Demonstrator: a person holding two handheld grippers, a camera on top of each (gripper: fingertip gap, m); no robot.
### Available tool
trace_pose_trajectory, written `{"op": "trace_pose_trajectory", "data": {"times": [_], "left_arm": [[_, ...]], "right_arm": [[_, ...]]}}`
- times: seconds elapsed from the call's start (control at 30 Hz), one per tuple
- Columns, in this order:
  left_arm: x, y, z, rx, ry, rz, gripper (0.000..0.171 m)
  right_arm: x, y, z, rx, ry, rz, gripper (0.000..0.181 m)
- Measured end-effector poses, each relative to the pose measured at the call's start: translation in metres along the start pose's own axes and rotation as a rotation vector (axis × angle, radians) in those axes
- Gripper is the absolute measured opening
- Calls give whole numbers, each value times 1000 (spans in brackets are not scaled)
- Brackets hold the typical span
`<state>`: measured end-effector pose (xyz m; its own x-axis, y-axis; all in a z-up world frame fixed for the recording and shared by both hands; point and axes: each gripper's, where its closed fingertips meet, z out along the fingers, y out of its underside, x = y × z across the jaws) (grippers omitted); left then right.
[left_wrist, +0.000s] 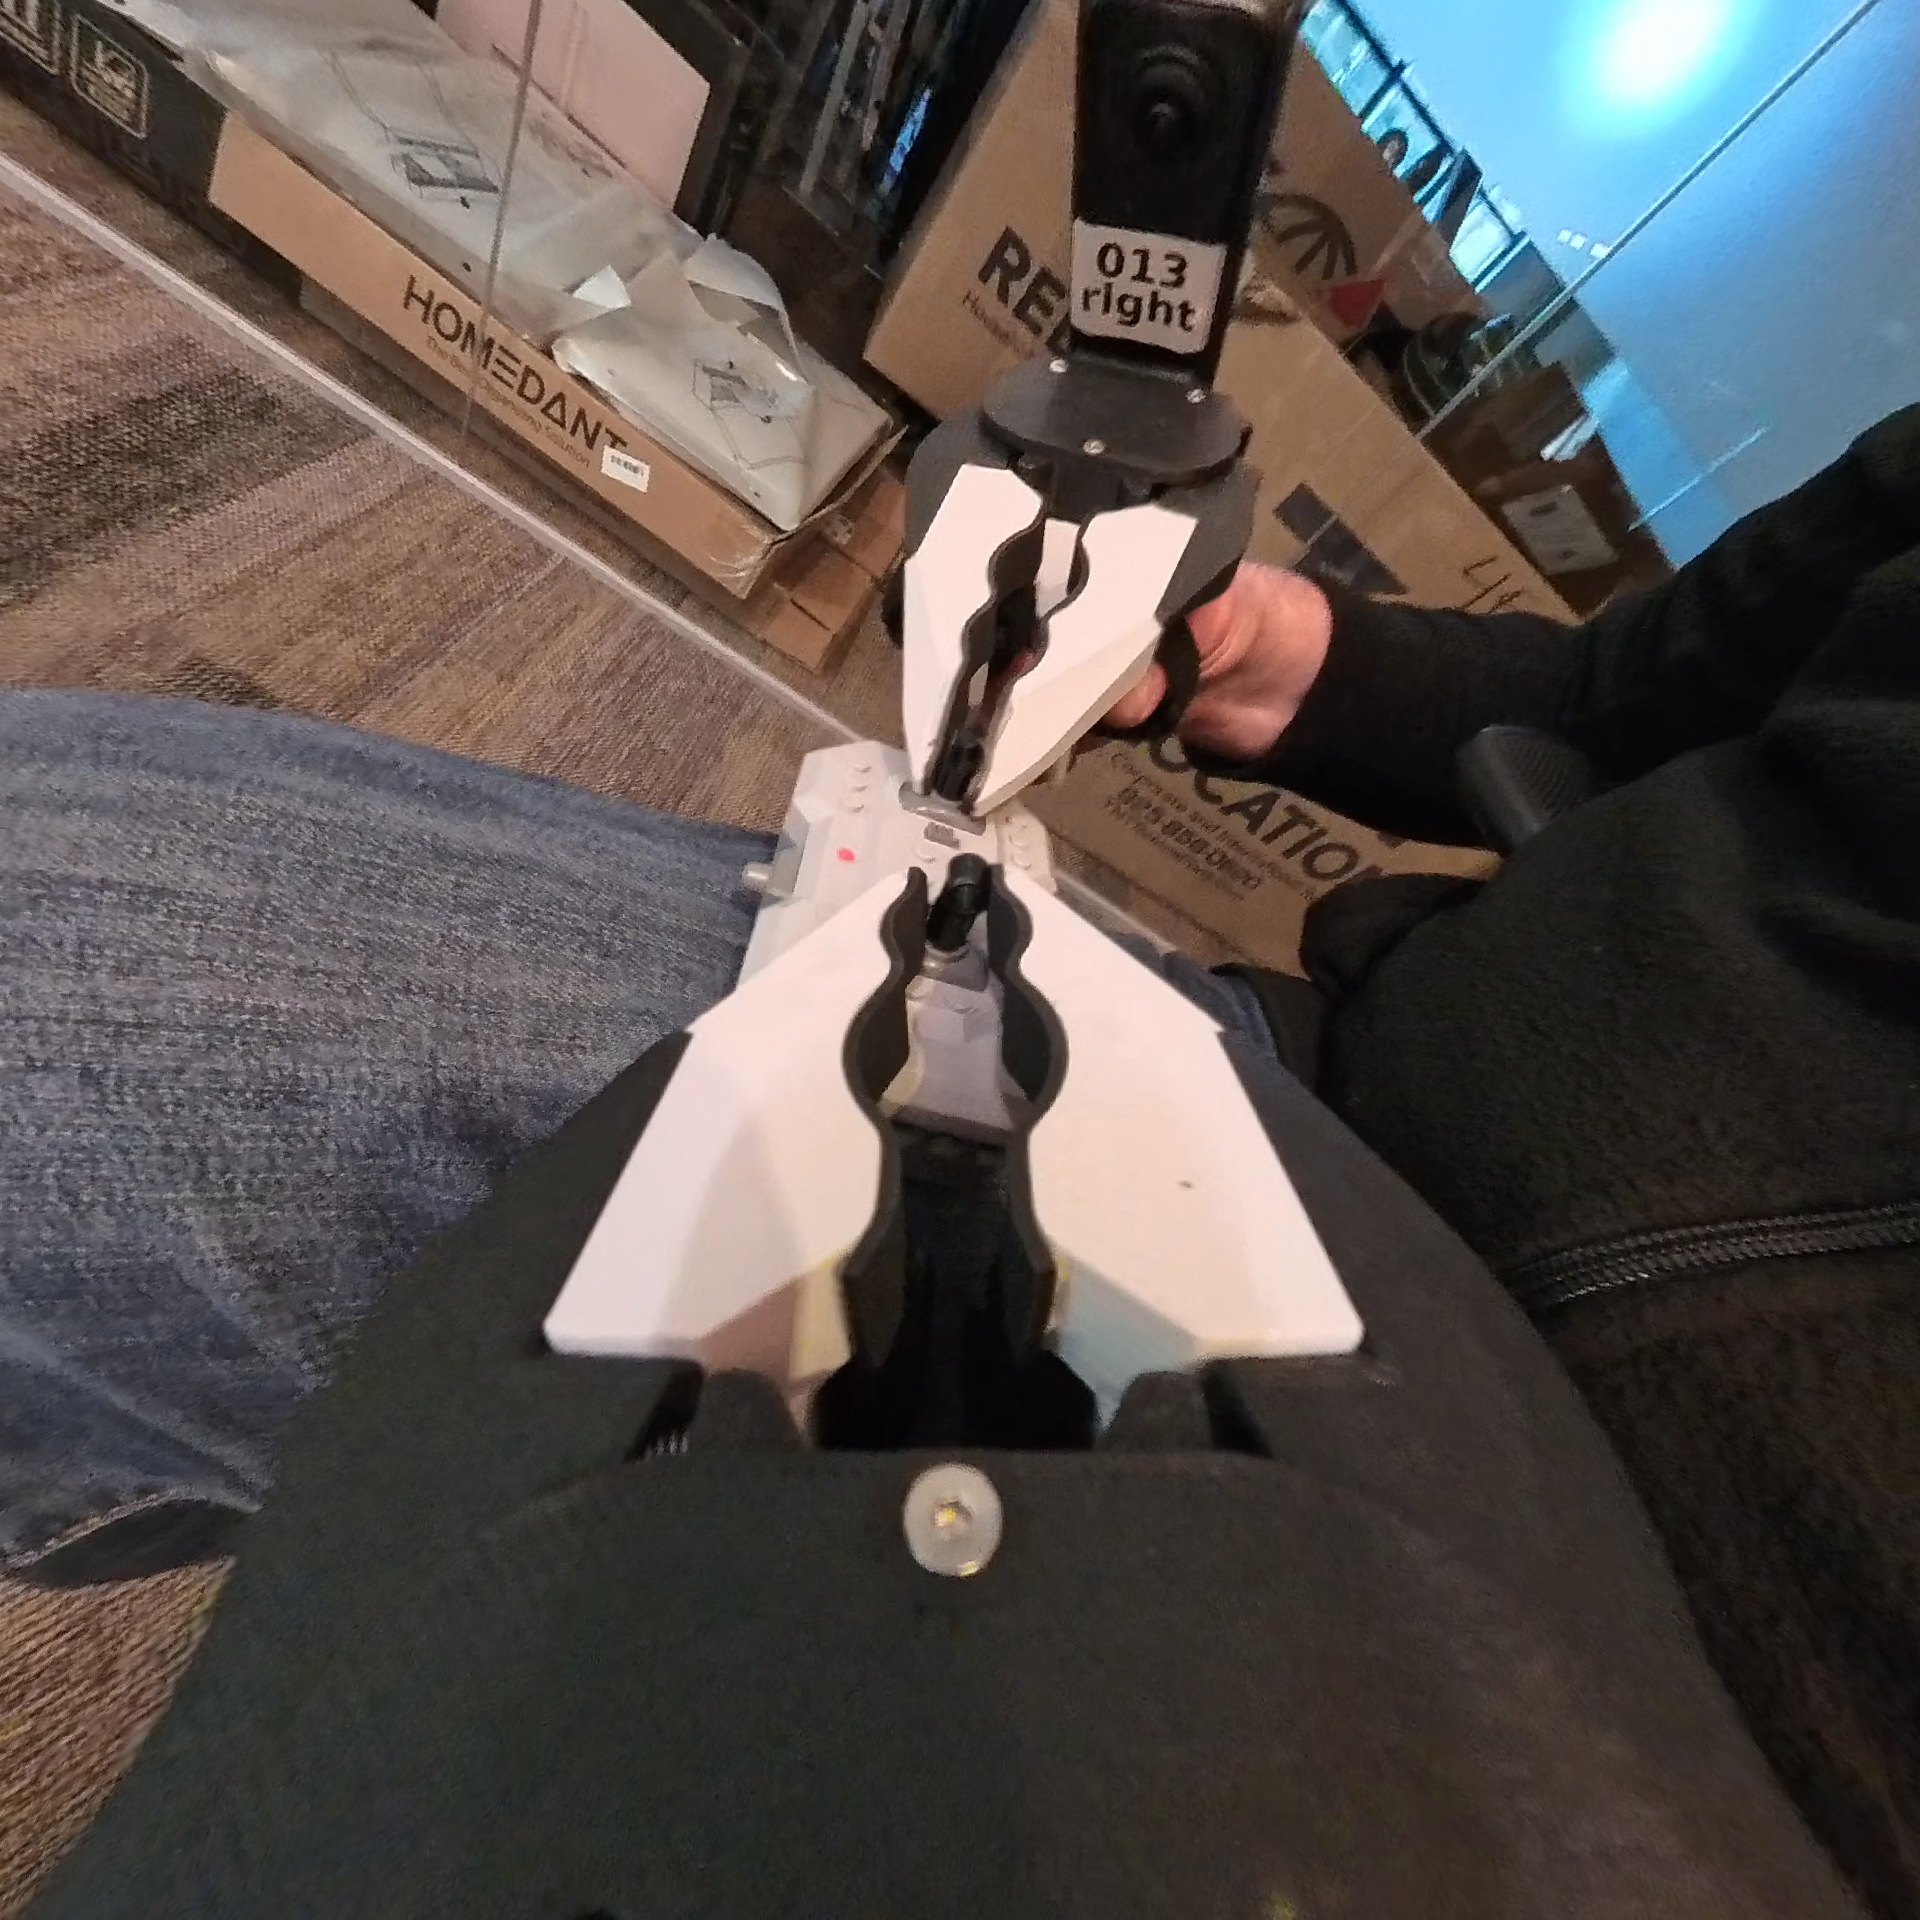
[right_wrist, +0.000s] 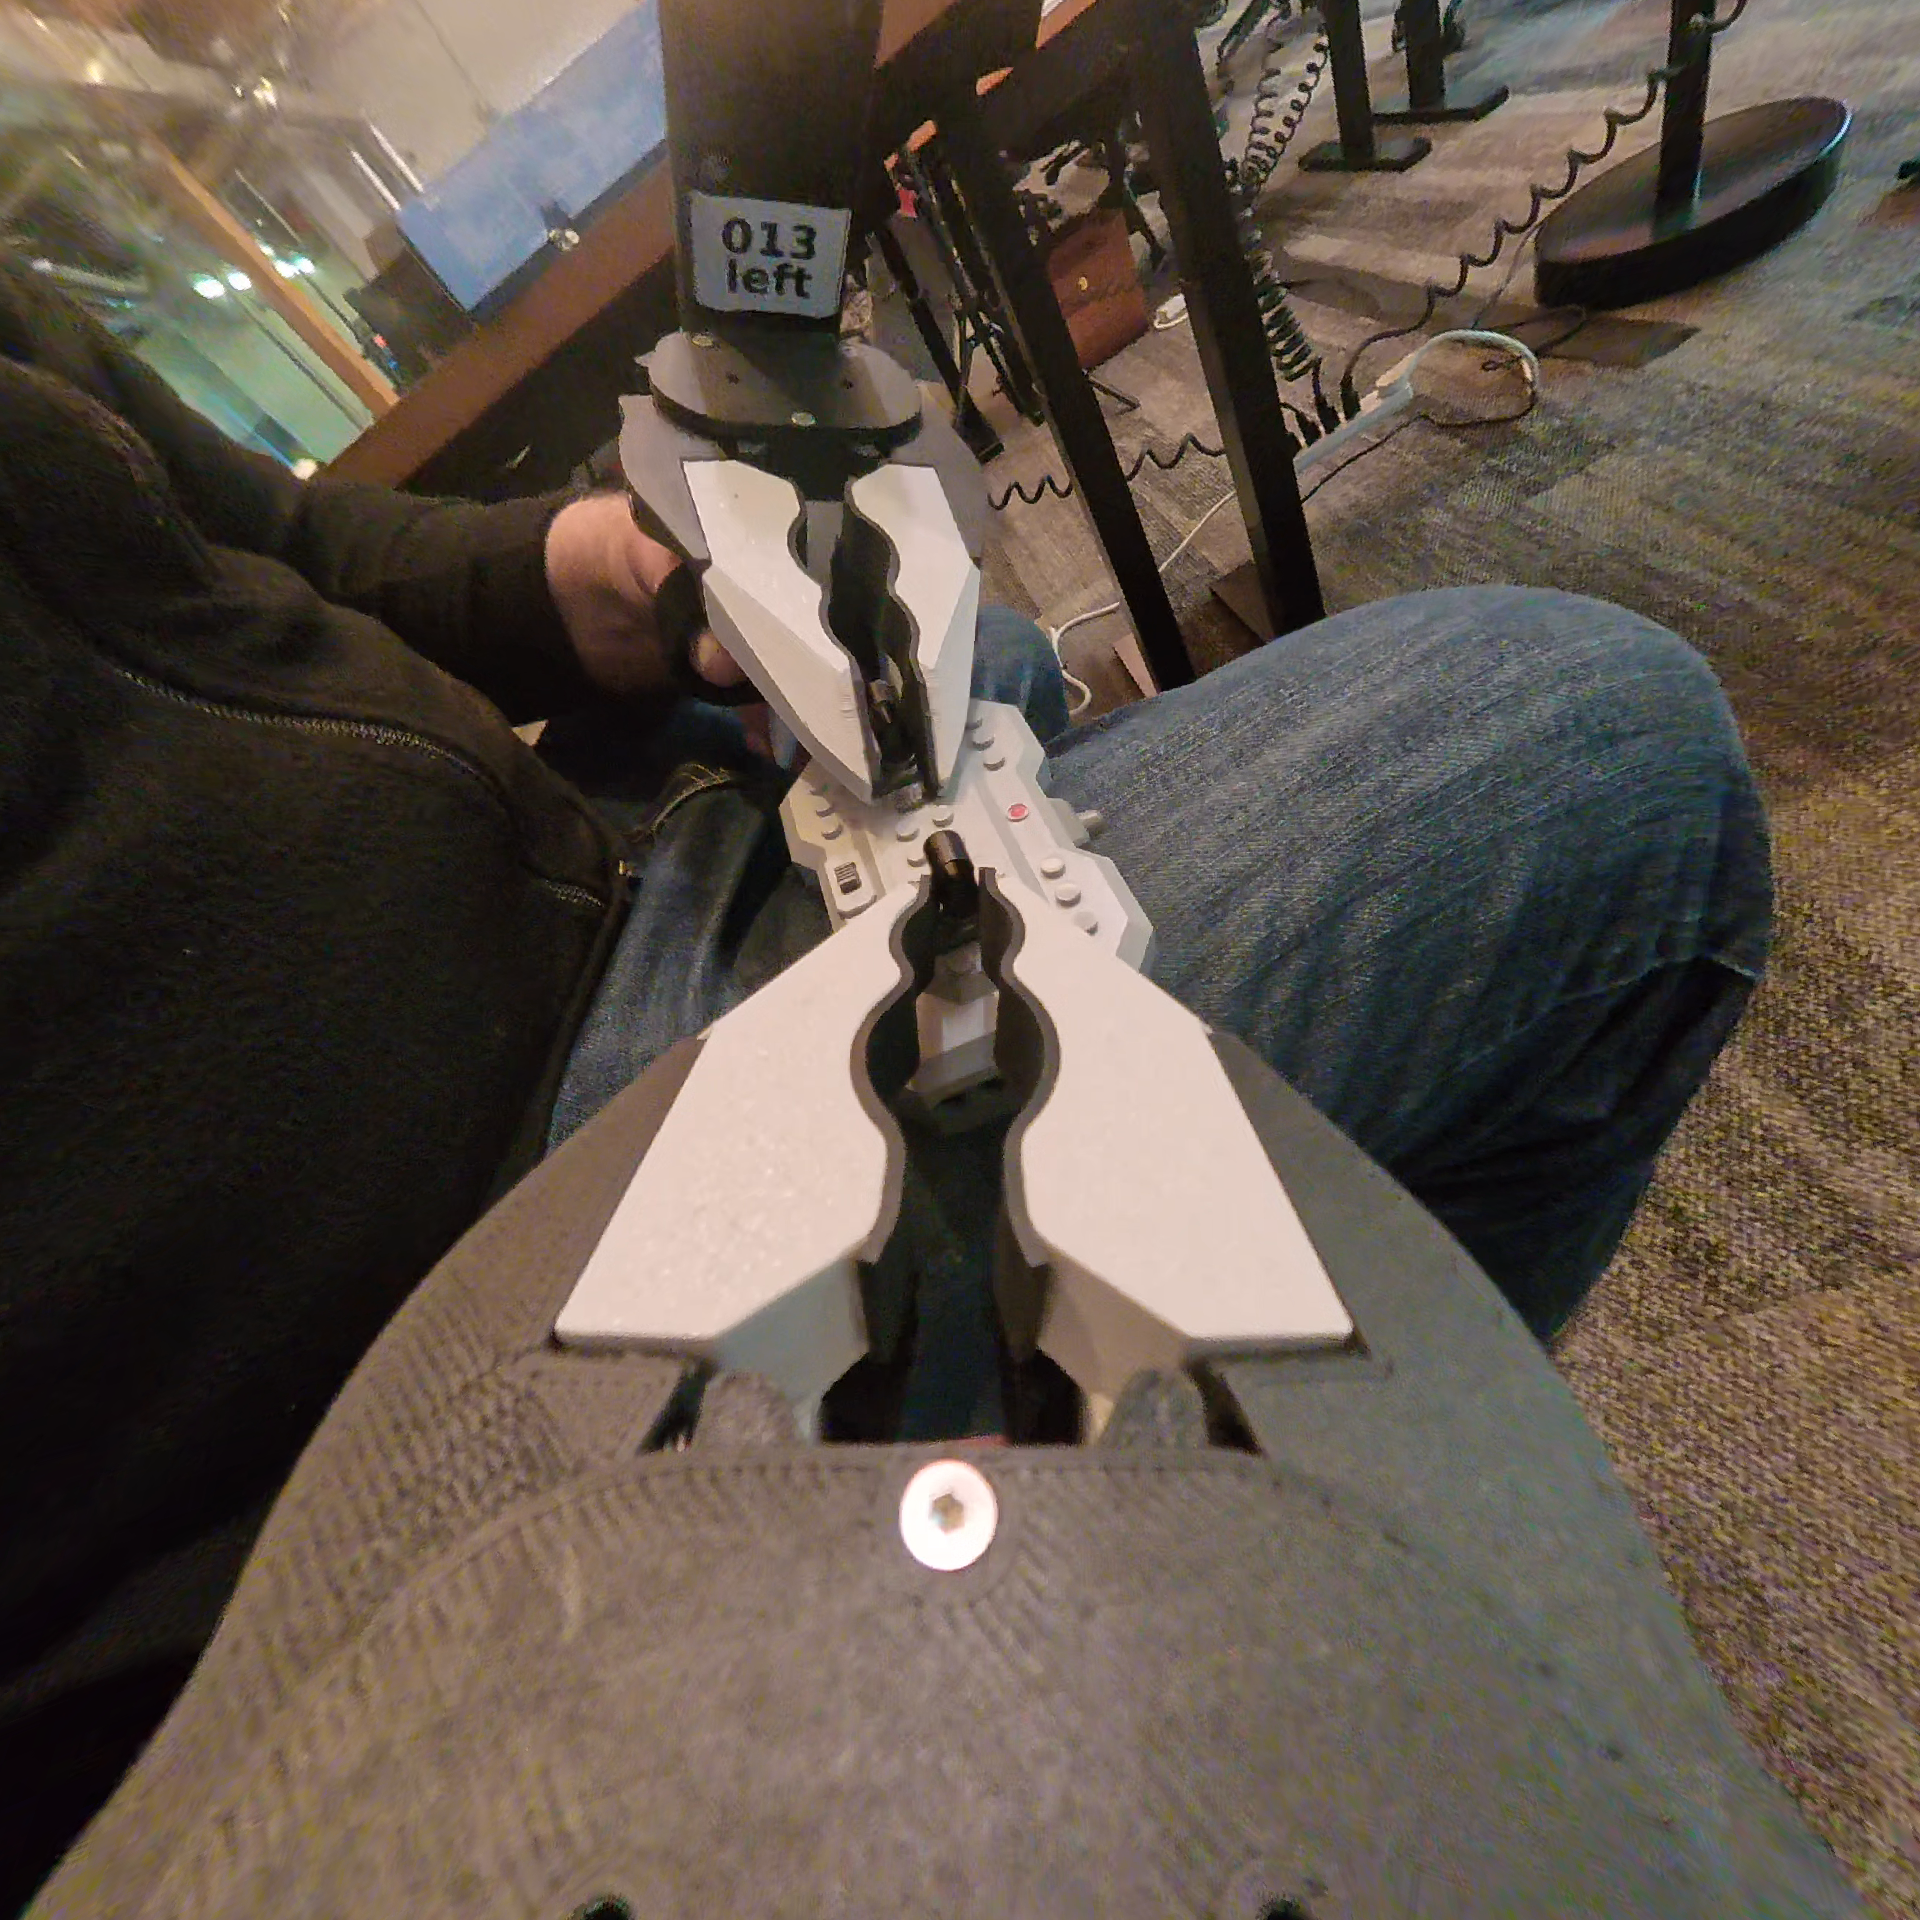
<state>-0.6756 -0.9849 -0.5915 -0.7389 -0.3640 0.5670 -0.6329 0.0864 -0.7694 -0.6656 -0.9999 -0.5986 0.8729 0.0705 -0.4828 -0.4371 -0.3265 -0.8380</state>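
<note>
**Two tools meet over a grey brick model**

The left tool (left_wrist: 961, 883) is clamped on a small black-tipped grey piece (left_wrist: 951, 935). At 12 o'clock, the right tool (left_wrist: 951, 795) pinches a black part, tip touching the grey brick model (left_wrist: 852, 831) lying on the person's denim-clad lap (left_wrist: 312, 935).

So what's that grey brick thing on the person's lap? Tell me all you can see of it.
The brick model is a long, flat, light grey plastic build with round studs on top, a red dot and a small peg at one end. It lies across the jeans. The left gripper and right gripper meet over its middle from opposite sides, each shut on a small black pin.
</note>
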Motion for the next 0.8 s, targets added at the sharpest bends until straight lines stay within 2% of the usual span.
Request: {"op": "trace_pose_trajectory", "data": {"times": [0.13,0.27,0.47,0.6,0.8], "left_arm": [[3,1,0,31,-3,28,10],[0,2,1,26,-71,81,9],[-3,-1,0,18,-2,-125,9],[-2,-1,-1,19,19,-150,10],[-1,-1,0,-5,-3,-107,9]], "right_arm": [[-5,1,0,-18,-2,-112,6],[-2,2,0,-77,-17,-108,5],[1,0,0,-85,-119,44,5],[0,0,0,-83,-117,31,6],[0,1,-1,-71,-109,23,6]]}}
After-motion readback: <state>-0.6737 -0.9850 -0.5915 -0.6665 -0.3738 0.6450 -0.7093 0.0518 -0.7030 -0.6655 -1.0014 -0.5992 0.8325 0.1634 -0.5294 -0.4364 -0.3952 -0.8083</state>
